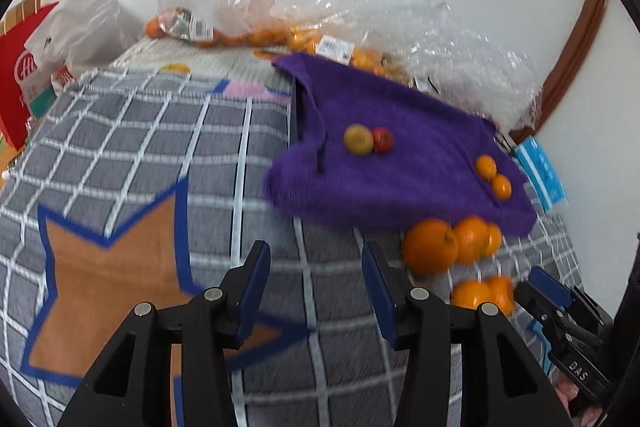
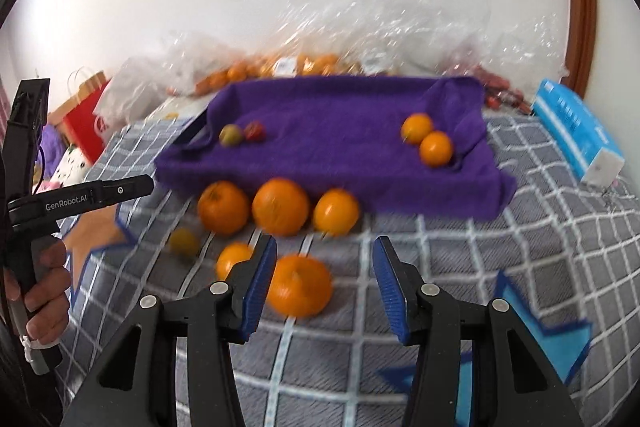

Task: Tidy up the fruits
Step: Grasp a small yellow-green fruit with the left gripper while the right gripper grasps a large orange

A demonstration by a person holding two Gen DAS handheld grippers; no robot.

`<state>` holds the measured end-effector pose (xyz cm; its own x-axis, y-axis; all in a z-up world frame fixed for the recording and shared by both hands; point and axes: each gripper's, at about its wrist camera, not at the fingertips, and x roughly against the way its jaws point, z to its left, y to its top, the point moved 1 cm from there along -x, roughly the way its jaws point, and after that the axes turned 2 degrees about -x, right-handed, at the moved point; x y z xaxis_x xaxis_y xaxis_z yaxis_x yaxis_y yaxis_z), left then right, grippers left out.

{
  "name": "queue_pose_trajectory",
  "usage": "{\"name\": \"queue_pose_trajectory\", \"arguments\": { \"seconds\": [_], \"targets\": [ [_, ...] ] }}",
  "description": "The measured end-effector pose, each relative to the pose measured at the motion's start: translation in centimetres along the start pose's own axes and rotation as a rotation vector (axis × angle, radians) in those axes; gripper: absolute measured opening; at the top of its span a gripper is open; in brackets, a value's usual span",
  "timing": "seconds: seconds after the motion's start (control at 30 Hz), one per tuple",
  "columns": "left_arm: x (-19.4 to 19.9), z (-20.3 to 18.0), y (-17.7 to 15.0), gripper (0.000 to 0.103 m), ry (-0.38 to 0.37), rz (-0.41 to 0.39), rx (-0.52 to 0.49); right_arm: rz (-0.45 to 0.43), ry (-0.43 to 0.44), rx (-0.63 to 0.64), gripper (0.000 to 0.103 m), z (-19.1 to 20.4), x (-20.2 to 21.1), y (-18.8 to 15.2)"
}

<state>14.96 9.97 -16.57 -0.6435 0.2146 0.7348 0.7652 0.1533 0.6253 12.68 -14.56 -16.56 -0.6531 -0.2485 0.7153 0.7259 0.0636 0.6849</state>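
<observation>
Both grippers' fingers [image 2: 264, 279] parted, empty.

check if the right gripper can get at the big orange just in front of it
Probably yes: the right gripper is open and empty, and the big orange lies bare on the checked blanket beside its left finger, nothing covering it; a small sideways shift would centre it.

Black tongs [image 2: 324, 283], blue ribbed pads [image 2: 262, 285]

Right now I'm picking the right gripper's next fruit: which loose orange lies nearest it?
The large orange just ahead of the right gripper, beside its left finger; the row of three oranges lies farther off, along the purple cloth.
</observation>
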Motion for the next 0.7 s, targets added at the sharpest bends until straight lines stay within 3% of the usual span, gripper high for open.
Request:
{"name": "queue_pose_trajectory", "arguments": {
  "seconds": [0.33,0.43,0.7],
  "targets": [
    [-0.8,-0.6,-1.7,0.052,0.034,0.006,-0.091,0.068,0.009,0.017,0.050,0.4,-1.9,-1.1],
    [-0.8,-0.7,-1.7,0.054,0.023,0.008,-0.100,0.091,0.007,0.038,0.044,0.7,-2.4,-1.2],
    [-0.5,1.3,-1.7,0.053,-0.102,-0.019,0.012,0.011,-0.100,0.053,0.041,-0.9,-0.5,-1.2]
  ]
}}
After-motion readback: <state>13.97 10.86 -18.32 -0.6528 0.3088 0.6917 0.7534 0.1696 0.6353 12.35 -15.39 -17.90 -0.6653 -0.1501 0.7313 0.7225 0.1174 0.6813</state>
